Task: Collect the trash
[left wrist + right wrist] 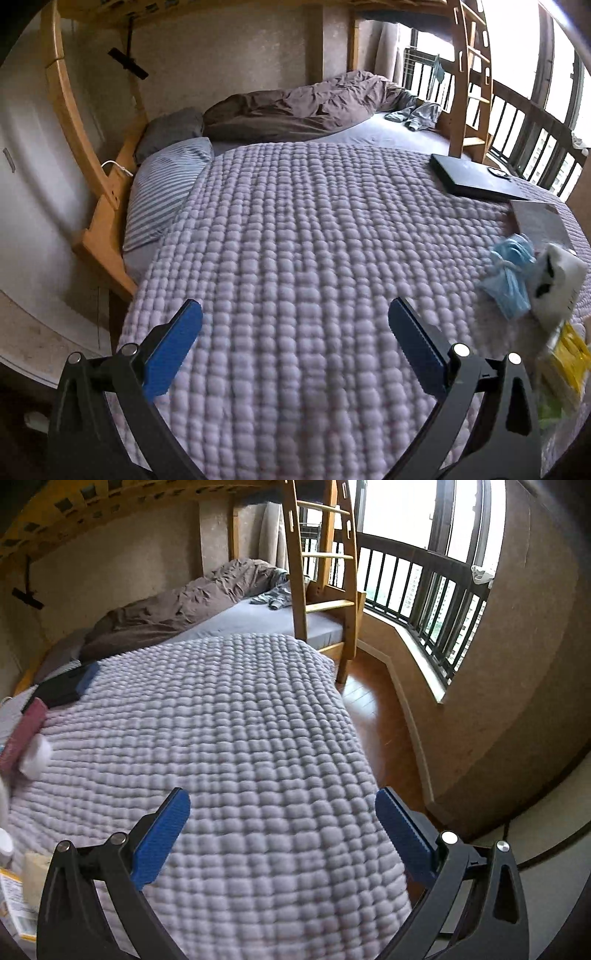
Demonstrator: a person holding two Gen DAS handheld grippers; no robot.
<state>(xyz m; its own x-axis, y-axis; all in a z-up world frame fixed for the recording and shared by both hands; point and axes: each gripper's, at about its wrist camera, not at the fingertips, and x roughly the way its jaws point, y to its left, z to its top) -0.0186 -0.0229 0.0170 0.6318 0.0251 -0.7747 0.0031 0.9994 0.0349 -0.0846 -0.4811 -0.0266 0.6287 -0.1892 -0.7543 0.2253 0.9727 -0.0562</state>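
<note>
A lilac bubble-textured blanket (295,240) covers the bed. In the left wrist view, trash lies at its right edge: a crumpled blue face mask (511,275), a white crumpled packet (557,282) and a yellow wrapper (570,356). My left gripper (295,332) is open and empty above the blanket, well left of them. In the right wrist view, a white crumpled piece (37,758), a maroon flat item (22,734) and a printed packet (14,901) lie at the left edge. My right gripper (282,816) is open and empty over the blanket (240,720).
A black laptop (476,179) and a grey flat item (541,221) lie on the blanket's far right. A striped pillow (166,188) and brown duvet (295,103) lie further back. A wooden ladder (325,572), wood floor (373,716) and window railing (424,587) are on the right.
</note>
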